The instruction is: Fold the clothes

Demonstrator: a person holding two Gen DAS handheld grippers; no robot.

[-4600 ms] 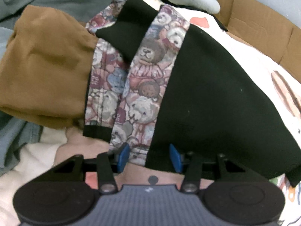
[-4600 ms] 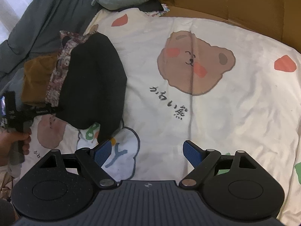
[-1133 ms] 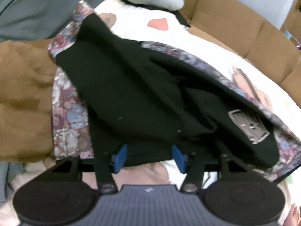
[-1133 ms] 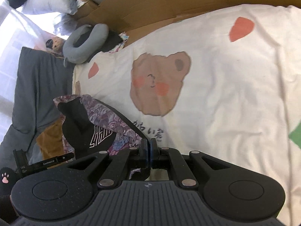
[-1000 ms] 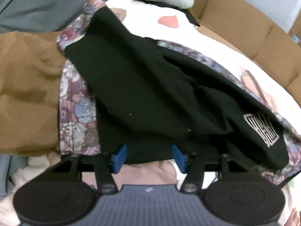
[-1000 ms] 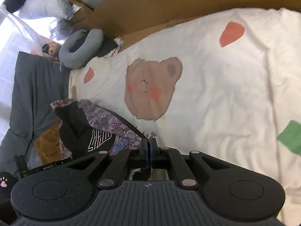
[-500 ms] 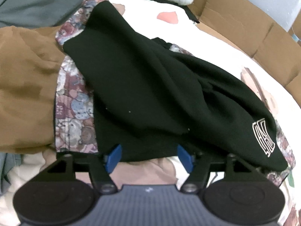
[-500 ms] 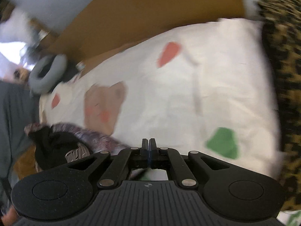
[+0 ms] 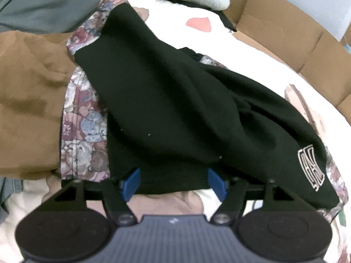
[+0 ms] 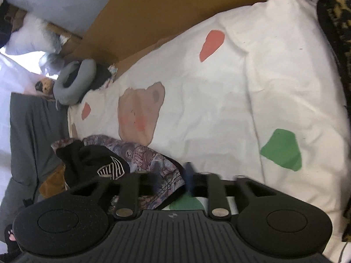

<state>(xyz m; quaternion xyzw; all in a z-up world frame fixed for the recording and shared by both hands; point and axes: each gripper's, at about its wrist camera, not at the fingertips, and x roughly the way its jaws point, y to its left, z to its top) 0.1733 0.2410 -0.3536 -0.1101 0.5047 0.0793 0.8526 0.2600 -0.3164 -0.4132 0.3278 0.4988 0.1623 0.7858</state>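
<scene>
Both wrist views look steeply down, close, sharing the black garment [image 9: 175, 114].

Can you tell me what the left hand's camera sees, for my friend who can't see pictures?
A black garment with a white logo and bear-print lining lies folded on a cartoon bedsheet. The left gripper sits open at its near edge, blue fingertips either side of the hem. A brown garment lies to the left.

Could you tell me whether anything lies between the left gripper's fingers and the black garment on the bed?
Nothing visible does. The left gripper sits right at the near hem of the black garment, its blue fingers apart on either side of the hem, with only the bedsheet underneath.
</scene>
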